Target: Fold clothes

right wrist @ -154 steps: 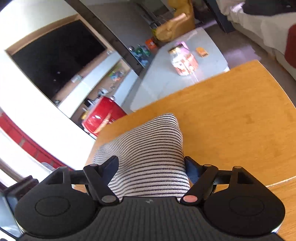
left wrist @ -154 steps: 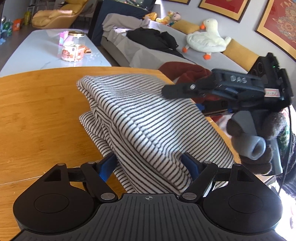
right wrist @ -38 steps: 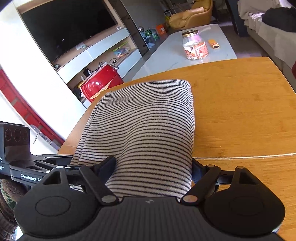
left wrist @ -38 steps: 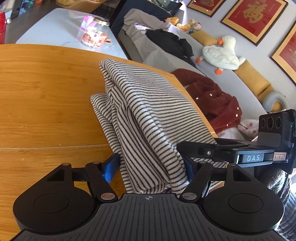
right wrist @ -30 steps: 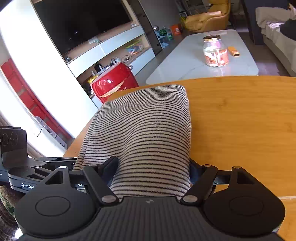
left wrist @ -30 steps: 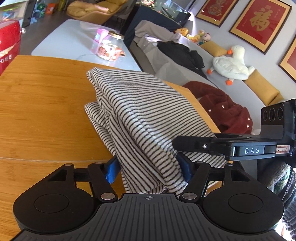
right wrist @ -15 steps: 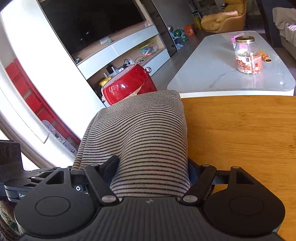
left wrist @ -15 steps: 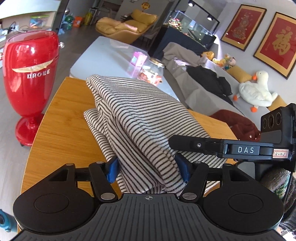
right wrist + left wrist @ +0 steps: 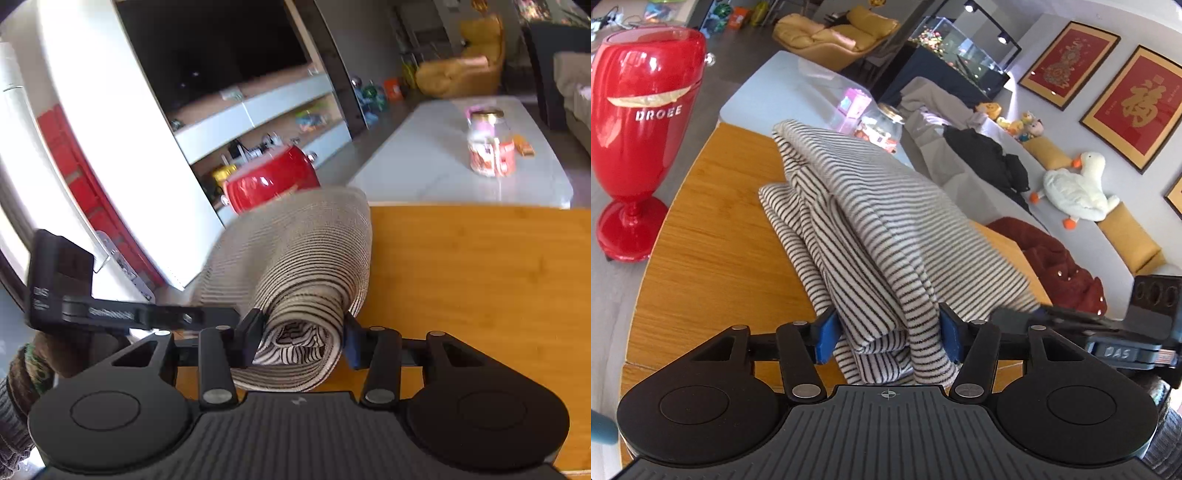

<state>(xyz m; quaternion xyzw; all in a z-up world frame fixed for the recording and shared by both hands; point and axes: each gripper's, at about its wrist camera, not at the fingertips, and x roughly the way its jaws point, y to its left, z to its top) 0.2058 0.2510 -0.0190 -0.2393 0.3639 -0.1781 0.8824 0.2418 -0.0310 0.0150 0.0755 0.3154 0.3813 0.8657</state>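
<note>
A black-and-white striped garment (image 9: 886,221) lies folded in layers on the wooden table (image 9: 713,240). My left gripper (image 9: 886,339) has its near end bunched between the blue pads, and its jaws are closing on the cloth. In the right wrist view the garment (image 9: 295,251) is squeezed into a roll between my right gripper's (image 9: 301,341) fingers, whose jaws are also closing. Each gripper shows in the other's view: the right gripper (image 9: 1108,332) at the garment's right side, the left gripper (image 9: 129,314) at its left, held by a gloved hand.
A red goblet-shaped bin (image 9: 639,129) stands on the floor just past the table's left edge. Beyond the table (image 9: 480,277) is a white coffee table with a jar (image 9: 489,151). A sofa holds a dark red garment (image 9: 1052,258) and a plush goose (image 9: 1078,188).
Both grippers have narrowed on the striped garment, and the right one has pinched it into a tight roll. Both views have swung towards the table's left edge, bringing the red bin closer.
</note>
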